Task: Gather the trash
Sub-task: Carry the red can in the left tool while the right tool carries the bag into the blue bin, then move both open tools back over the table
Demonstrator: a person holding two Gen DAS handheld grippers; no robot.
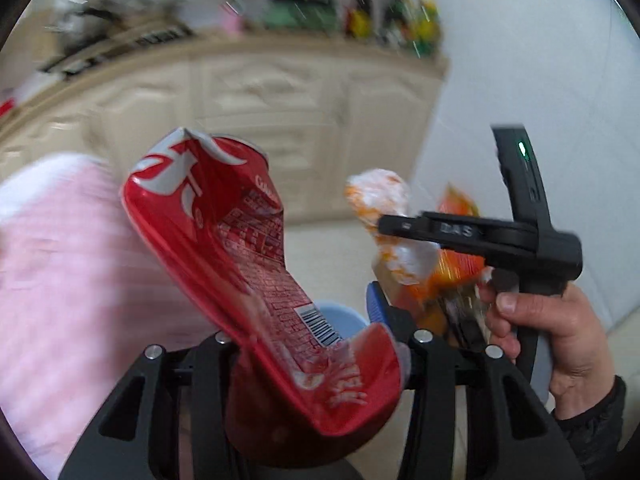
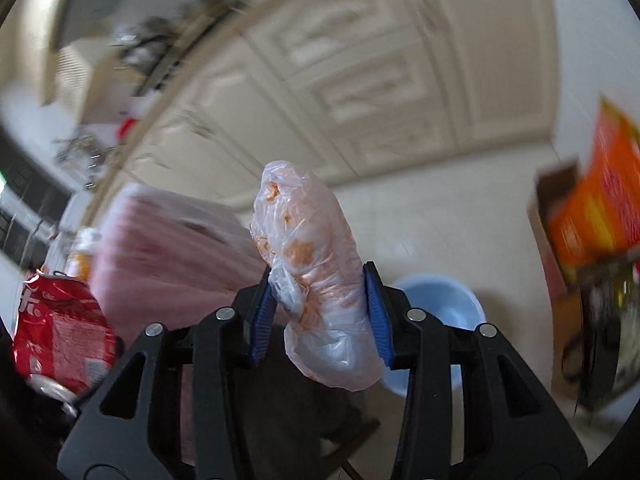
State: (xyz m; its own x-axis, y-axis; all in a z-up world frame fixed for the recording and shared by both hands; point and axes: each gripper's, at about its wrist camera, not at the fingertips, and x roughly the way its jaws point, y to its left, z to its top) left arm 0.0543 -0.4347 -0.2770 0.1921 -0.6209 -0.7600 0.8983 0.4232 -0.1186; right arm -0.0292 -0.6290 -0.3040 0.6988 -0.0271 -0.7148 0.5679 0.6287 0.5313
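While the squashed red can (image 1: pixel 256 280) is pinched by the left gripper (image 1: pixel 320 344) and the crumpled bag (image 2: pixel 316 280) by the right gripper (image 2: pixel 320 312), above the blue bin (image 2: pixel 444 304), either could be dropped beside it.

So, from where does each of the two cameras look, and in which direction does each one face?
Left wrist: sits on the left gripper, looks along its fingers at the crushed red can they clamp, cream cabinets beyond; the person's right hand shows.
Right wrist: sits on the right gripper, looks at the clear plastic bag pinched between its blue pads; only its own fingers show.
Shared: can, bag, pale blue bin, pink cloth, cabinets.
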